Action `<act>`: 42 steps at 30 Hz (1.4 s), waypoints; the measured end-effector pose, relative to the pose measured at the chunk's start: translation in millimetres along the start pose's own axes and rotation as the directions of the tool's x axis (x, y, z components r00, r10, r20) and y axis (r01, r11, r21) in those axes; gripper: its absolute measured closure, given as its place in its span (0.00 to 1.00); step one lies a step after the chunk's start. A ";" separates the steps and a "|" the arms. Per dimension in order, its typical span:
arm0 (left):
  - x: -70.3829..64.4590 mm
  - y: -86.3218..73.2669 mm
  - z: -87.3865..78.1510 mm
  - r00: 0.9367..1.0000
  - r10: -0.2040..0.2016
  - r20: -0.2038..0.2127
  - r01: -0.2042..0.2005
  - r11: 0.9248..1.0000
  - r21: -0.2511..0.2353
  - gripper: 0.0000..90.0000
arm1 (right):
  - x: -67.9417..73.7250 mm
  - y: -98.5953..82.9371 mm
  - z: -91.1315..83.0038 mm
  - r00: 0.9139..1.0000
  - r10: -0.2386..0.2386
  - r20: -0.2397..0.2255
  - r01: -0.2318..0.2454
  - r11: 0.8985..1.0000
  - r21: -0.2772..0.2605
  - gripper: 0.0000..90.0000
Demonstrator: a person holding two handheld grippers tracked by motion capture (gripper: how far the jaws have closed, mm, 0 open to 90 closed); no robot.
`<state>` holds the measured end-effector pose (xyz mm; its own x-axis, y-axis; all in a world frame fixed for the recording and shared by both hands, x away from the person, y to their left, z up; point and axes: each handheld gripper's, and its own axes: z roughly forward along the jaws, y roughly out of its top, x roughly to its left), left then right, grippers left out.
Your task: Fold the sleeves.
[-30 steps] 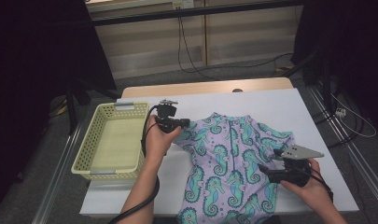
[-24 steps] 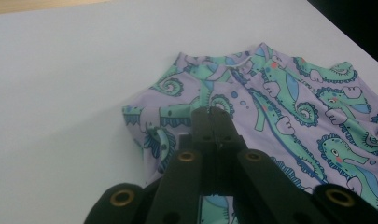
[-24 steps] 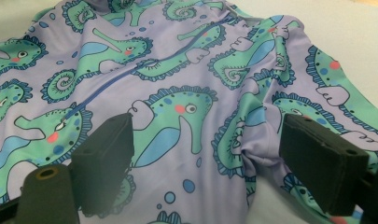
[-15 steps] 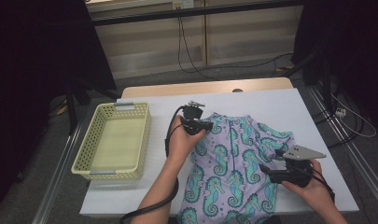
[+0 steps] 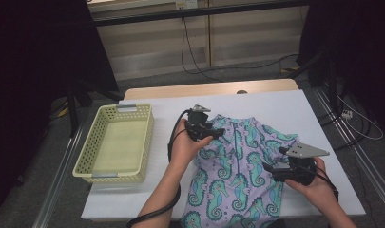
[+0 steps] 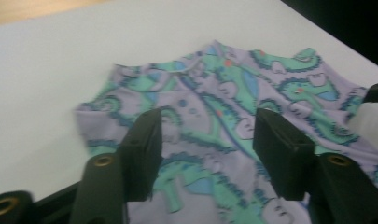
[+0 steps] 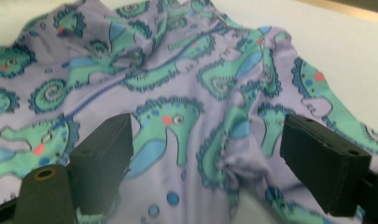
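Observation:
A lavender garment (image 5: 237,166) printed with teal seahorses lies spread on the white table (image 5: 285,109), its collar toward the far side. My left gripper (image 5: 219,132) hovers over its upper left part near the collar, jaws open and pointing right. In the left gripper view the garment (image 6: 214,79) lies under the open left gripper (image 6: 207,126), nothing pinched. My right gripper (image 5: 267,167) sits at the garment's right side, jaws open and pointing left. In the right gripper view the open right gripper (image 7: 207,135) straddles a small raised fold of the garment (image 7: 177,60).
A pale yellow perforated basket (image 5: 148,142) stands on the table's left part, nothing inside. Bare white table surrounds the garment at the back and right. Black cables trail from both grippers. Metal rails run along both table sides.
My left gripper has moved right, from the garment's left edge to over its upper chest near the collar. The right gripper has stayed in place.

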<state>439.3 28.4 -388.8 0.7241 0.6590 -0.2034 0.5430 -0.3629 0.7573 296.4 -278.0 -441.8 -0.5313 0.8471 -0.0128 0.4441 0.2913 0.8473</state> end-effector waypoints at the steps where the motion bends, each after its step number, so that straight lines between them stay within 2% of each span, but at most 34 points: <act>1: 5.5 -2.6 -3.5 1.000 -0.005 -0.010 0.005 1.000 0.004 0.44 | 0.3 2.1 1.1 1.000 -0.001 0.000 0.001 1.000 -0.002 0.19; 4: 17.1 -9.2 -10.4 0.999 0.005 -0.036 -0.005 1.000 -0.003 0.37 | 4.2 10.6 8.2 1.000 -0.008 -0.012 0.008 1.000 0.001 0.19; 7: 25.8 -13.8 -16.0 0.999 0.008 -0.051 -0.008 1.000 0.002 0.35 | 8.6 18.3 18.7 1.000 -0.019 -0.022 0.019 1.000 0.009 0.20; 10: 30.7 -16.8 -21.5 0.999 0.006 -0.053 -0.007 1.000 -0.015 0.33 | 12.6 26.2 29.6 0.999 -0.023 -0.038 0.023 1.000 0.014 0.25; 11: 32.6 -17.7 -23.1 0.998 0.018 -0.058 -0.019 1.000 -0.012 0.32 | 14.2 30.0 34.5 0.999 -0.023 -0.044 0.024 1.000 0.013 0.28; 13: 35.4 -20.3 -24.9 0.998 0.015 -0.059 -0.016 1.000 -0.018 0.32 | 16.5 35.8 42.1 0.998 -0.023 -0.059 0.025 0.999 0.021 0.33; 15: 37.9 -23.0 -26.4 0.998 0.016 -0.066 -0.017 1.000 -0.020 0.30 | 18.9 41.1 50.6 0.997 -0.021 -0.069 0.023 0.999 0.032 0.42; 17: 40.8 -25.3 -28.4 0.997 0.031 -0.070 -0.032 0.999 -0.014 0.30 | 21.6 45.2 59.8 0.997 -0.028 -0.075 0.031 0.999 0.038 0.45; 20: 45.7 -28.3 -31.6 0.997 0.026 -0.074 -0.026 1.000 -0.012 0.29 | 26.1 50.9 73.9 0.996 -0.028 -0.087 0.032 0.998 0.051 0.52; 22: 48.7 -30.3 -33.3 0.997 0.013 -0.080 -0.015 1.000 -0.019 0.29 | 28.9 53.8 83.8 0.997 -0.028 -0.076 0.033 0.997 0.067 0.53; 25: 54.1 -32.5 -37.2 0.996 0.015 -0.086 -0.016 1.000 -0.014 0.28 | 31.3 56.8 98.3 0.997 -0.028 -0.066 0.035 0.993 0.113 0.58; 26: 55.8 -32.9 -38.6 0.996 0.019 -0.084 -0.020 1.000 -0.008 0.28 | 31.4 57.3 102.6 0.997 -0.024 -0.067 0.032 0.992 0.123 0.62; 28: 58.2 -34.0 -40.8 0.996 0.004 -0.087 -0.006 1.000 -0.022 0.28 | 31.7 57.4 109.4 0.995 -0.005 -0.100 0.019 0.991 0.133 0.71; 30: 60.5 -34.4 -43.4 0.996 0.001 -0.092 -0.003 1.000 -0.025 0.28 | 32.3 56.6 114.9 0.994 -0.015 -0.113 0.031 0.989 0.143 0.84; 33: 61.5 -35.4 -45.6 0.996 -0.005 -0.094 0.002 0.999 -0.033 0.28 | 30.3 53.7 119.0 0.990 -0.014 -0.138 0.038 0.984 0.173 0.98; 35: 62.4 -35.5 -47.3 0.995 0.004 -0.096 -0.007 1.000 -0.029 0.28 | 27.5 55.0 117.2 0.990 -0.024 -0.138 0.047 0.985 0.167 1.00; 36: 62.3 -35.8 -47.7 0.996 -0.009 -0.091 0.006 0.999 -0.033 0.28 | 25.1 56.7 114.8 0.991 -0.027 -0.131 0.047 0.986 0.159 1.00; 39: 63.0 -36.4 -48.5 0.996 -0.009 -0.088 0.006 1.000 -0.028 0.27 | 13.4 63.5 108.4 0.992 -0.053 -0.112 0.068 0.988 0.140 1.00; 40: 63.1 -36.7 -48.2 0.996 -0.006 -0.090 0.004 1.000 -0.026 0.27 | 8.4 65.6 107.3 0.994 -0.058 -0.092 0.070 0.988 0.137 1.00; 42: 63.5 -37.0 -47.9 0.996 -0.009 -0.088 0.007 1.000 -0.022 0.27 | 0.0 68.2 108.0 0.994 -0.031 -0.105 0.045 0.991 0.129 1.00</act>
<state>444.9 115.2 -400.0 0.6790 0.7175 -0.1552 0.5388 -0.3435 0.7693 404.7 -210.1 -441.3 -0.6177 0.7862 0.0165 0.5095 0.3841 0.7700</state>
